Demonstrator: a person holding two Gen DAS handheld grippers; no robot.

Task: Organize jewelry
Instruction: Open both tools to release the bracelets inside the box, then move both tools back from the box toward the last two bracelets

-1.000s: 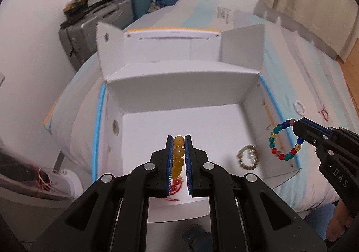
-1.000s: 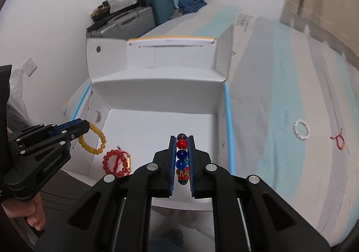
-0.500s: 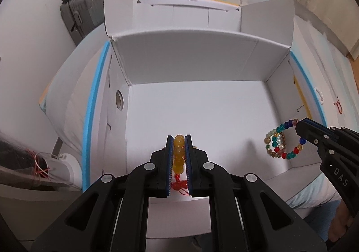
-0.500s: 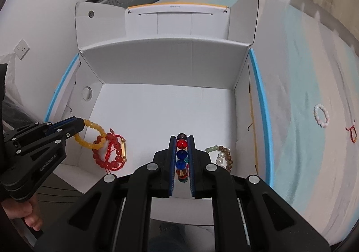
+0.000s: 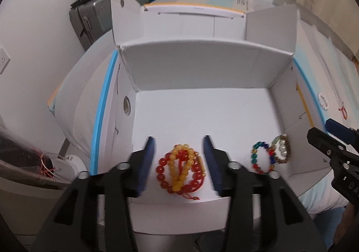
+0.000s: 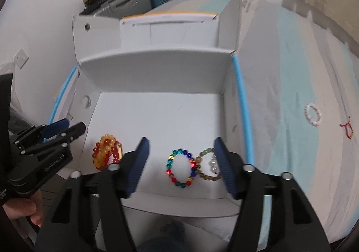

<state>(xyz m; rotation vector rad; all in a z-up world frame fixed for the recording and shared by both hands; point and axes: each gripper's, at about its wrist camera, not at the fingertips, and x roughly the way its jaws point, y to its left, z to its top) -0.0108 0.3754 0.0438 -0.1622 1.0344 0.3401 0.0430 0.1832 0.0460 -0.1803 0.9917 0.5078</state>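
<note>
We are dropping beads into the white box (image 5: pixel 202 72) on the bed (image 6: pixel 291 85). Both claws are opening right now, and nothing is pinched in either one.

Below the left claw (image 5: pixel 179 162) lies the yellow bracelet (image 5: pixel 181 166), on top of the red bracelet (image 5: pixel 177 171), on the box floor near the front wall. Below the right claw (image 6: pixel 181 162) lies the rainbow bracelet (image 6: pixel 181 167), touching the pale bracelet (image 6: pixel 208 166) beside it.

To do this step well, we should let the fingers spread all the way, then lift straight up so no string catches on a pad.

Both claws point steeply down into the box, side by side. Two more pieces wait on the bed: a white bracelet (image 6: pixel 313 115) and a red string (image 6: pixel 347 130).
</note>
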